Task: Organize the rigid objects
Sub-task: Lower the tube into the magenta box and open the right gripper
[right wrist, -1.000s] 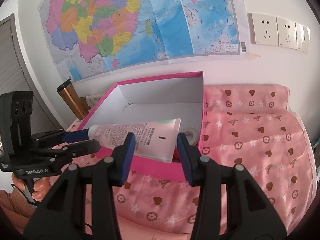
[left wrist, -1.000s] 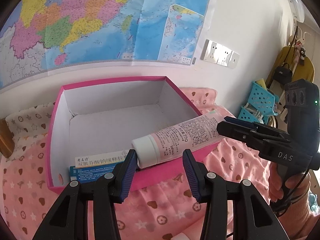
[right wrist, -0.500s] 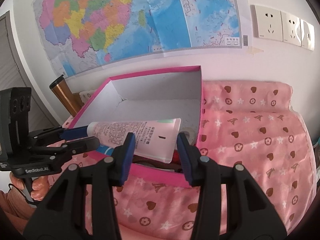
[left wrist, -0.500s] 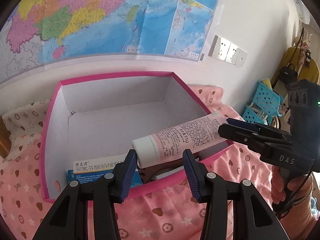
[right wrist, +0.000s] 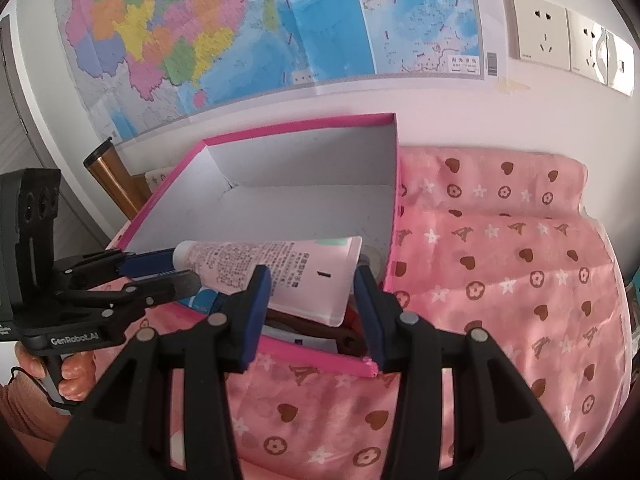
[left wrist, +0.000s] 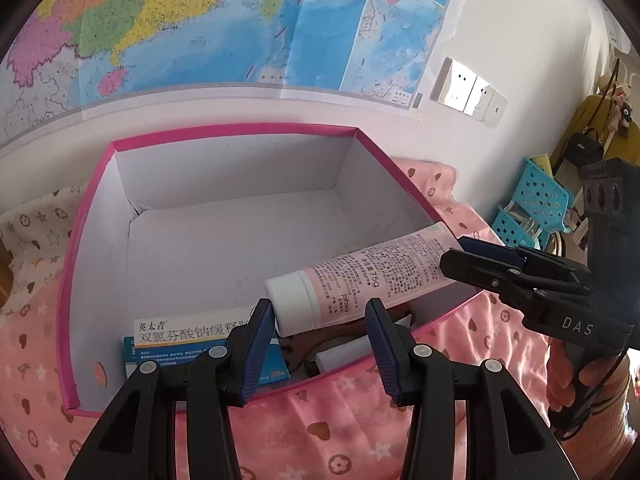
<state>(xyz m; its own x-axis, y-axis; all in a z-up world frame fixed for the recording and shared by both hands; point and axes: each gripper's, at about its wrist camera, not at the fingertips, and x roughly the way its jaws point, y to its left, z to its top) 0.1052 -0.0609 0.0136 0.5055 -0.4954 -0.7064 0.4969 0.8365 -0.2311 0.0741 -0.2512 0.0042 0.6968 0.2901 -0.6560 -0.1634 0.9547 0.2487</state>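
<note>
Left tongs (left wrist: 320, 344) pinching pink tube (left wrist: 360, 282) at cap end, right tongs (right wrist: 310, 312) at crimped end, tube over pink box (left wrist: 240, 136) front edge; medicine carton (left wrist: 180, 332) inside beneath; map (left wrist: 200, 20) behind box.

tube (left wrist: 372, 280): smooth soft plastic, pale pink, printed, slight sheen; white plastic cap
box (left wrist: 224, 168): cardboard, matt white inside, pink paper rim
medicine carton (left wrist: 180, 334): printed card, at 7 o'clock in the box, left wrist view
cloth (right wrist: 500, 264): pink woven fabric, matt, printed with hearts and stars
map (right wrist: 248, 28): glossy paper, creased
left gripper (left wrist: 320, 336): matt black plastic, ribbed blue pads
baskets (left wrist: 536, 200): perforated blue plastic
</note>
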